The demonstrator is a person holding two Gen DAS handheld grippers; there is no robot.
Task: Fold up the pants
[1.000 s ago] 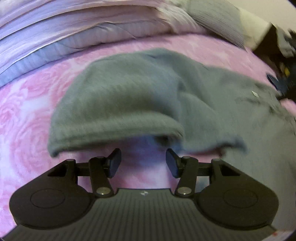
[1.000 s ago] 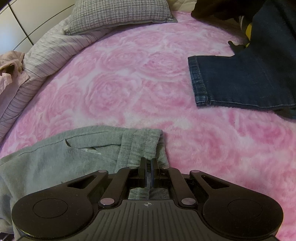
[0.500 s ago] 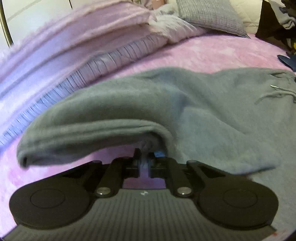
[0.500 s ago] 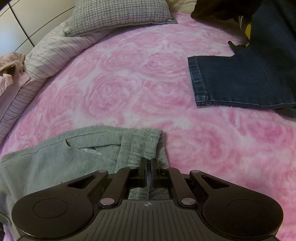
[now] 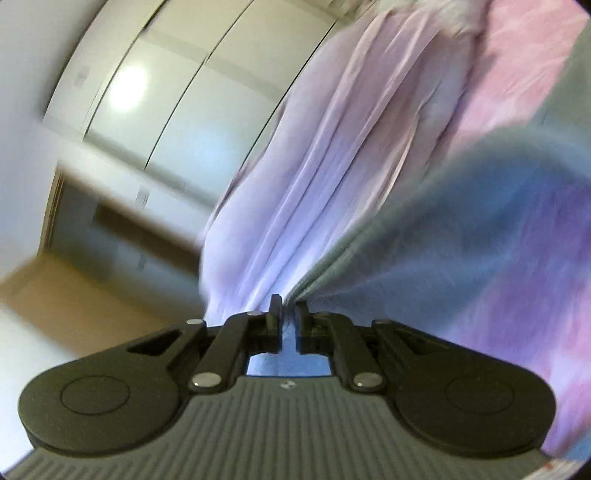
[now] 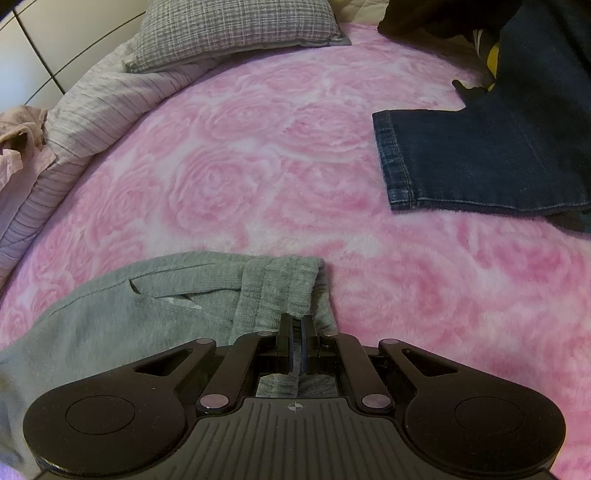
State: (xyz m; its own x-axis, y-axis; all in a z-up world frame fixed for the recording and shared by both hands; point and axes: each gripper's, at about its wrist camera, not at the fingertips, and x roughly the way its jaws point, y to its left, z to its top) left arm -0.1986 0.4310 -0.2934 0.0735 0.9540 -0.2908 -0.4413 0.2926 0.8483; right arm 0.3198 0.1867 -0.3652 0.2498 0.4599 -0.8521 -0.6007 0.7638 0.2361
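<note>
Since a second ago our left gripper (image 5: 287,306) has swung up and rolled; where it faced the sweatpants lying flat, its view now tilts toward closet doors (image 5: 177,122) and a striped duvet (image 5: 314,166). Its jaws, spread then, are pinching a hem of the grey sweatpants (image 6: 147,306), which we judge starts the fold. Our right gripper (image 6: 296,334) stays pressed together on the waistband, near left on the pink rose blanket (image 6: 295,147). Dark jeans (image 6: 480,162) lie far right. No writing is readable.

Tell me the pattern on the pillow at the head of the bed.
The pillow is grey with a fine pale check, clearest in the right wrist view.
</note>
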